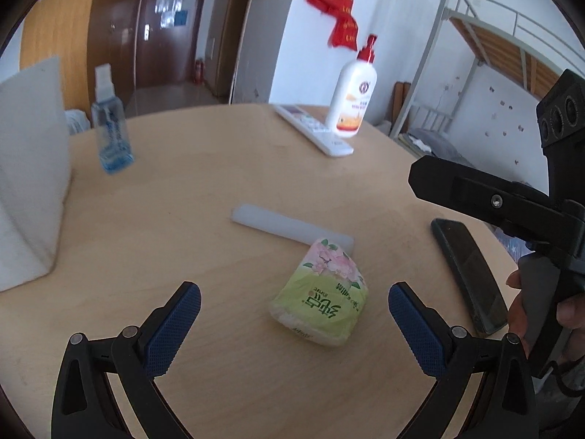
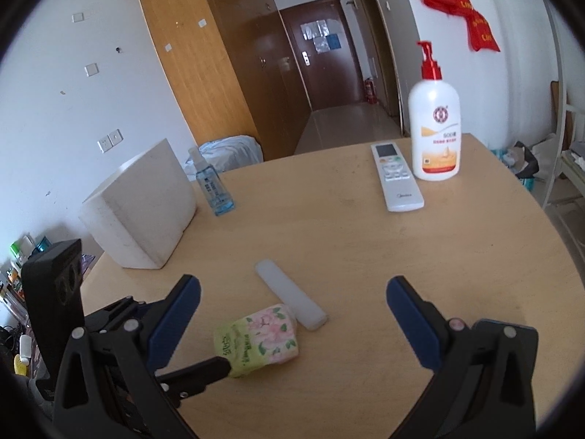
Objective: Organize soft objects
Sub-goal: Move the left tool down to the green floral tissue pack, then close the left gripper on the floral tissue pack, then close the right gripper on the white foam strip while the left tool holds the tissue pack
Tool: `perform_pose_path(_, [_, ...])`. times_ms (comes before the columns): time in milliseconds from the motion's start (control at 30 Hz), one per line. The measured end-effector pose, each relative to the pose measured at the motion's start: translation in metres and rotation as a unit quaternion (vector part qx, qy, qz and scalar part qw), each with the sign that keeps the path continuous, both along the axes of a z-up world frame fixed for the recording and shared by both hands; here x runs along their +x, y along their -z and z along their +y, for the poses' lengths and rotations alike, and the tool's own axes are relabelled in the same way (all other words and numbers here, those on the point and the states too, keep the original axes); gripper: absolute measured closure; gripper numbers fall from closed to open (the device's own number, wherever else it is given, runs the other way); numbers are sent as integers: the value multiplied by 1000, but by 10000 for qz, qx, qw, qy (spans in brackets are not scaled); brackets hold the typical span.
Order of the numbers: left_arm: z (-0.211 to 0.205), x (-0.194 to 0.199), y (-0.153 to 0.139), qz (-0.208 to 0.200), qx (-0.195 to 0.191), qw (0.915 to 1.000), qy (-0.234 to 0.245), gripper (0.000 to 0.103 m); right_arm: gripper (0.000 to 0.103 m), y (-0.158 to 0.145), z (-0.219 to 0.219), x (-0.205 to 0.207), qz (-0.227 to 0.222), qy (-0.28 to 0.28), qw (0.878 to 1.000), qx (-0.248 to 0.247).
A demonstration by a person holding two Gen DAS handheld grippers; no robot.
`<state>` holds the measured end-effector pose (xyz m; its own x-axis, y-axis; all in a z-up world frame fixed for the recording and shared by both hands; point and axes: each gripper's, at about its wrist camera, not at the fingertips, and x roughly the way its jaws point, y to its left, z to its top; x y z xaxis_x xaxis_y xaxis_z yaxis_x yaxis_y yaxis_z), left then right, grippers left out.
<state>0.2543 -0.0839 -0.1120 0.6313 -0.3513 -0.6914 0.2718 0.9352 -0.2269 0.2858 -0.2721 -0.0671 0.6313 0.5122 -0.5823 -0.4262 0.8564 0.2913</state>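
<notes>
The left tongs (image 1: 294,323) stand wide open with nothing between the blue pads (image 1: 175,325), and the tissue pack (image 1: 320,294) lies on the counter (image 1: 204,197) just ahead of them, roughly between the 2 pads but untouched. The right tongs (image 2: 292,323) are spread just as wide and also hold nothing; in their view the tissue pack (image 2: 257,340) sits toward their left pad, near the counter's front edge.

The pack is soft, so a hard squeeze would probably crumple it, and a shallow pinch on the loose wrapper could let it slip out. One end rests against the white plastic case (image 1: 292,226), which a sideways approach may drag along. The black phone (image 1: 470,274) lies near the right edge, close to where the right tongs work, and could be knocked off. With both tongs converging on 1 small pack, they may also bump each other.

The pack's green wrapper shows large Chinese characters and pink flowers; I cannot read the brand surely. The pump bottle (image 2: 435,128) at the far right edge carries a round red emblem and "500", the rest too small. The remote (image 2: 396,179) beside it reads "Midea". The blue spray bottle (image 2: 214,186) near the white foam box (image 2: 142,212) has an unreadable label.
</notes>
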Motion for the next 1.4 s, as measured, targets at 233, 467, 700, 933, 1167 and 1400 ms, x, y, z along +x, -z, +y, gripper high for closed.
perform_pose_path(233, [-10, 15, 8, 296, 77, 9994, 146, 16, 0, 8, -2, 12, 138, -46, 9999, 32])
perform_pose_path(467, [-10, 18, 16, 520, 48, 9983, 263, 36, 0, 13, -2, 19, 251, -59, 9997, -52])
perform_pose_path(700, [-10, 11, 15, 488, 209, 9982, 287, 74, 0, 19, 1, 22, 350, -114, 9992, -159])
perform_pose_path(933, [11, 5, 4, 249, 250, 9993, 97, 92, 0, 20, 9, 24, 379, -186, 9984, -369])
perform_pose_path(1167, [42, -3, -2, 174, 261, 9993, -224, 92, 0, 27, 35, 29, 416, -455, 9964, -588])
perform_pose_path(1400, [62, -5, -5, 162, 197, 9985, -486, 92, 1, 35, 53, 35, 484, -670, 9937, -761])
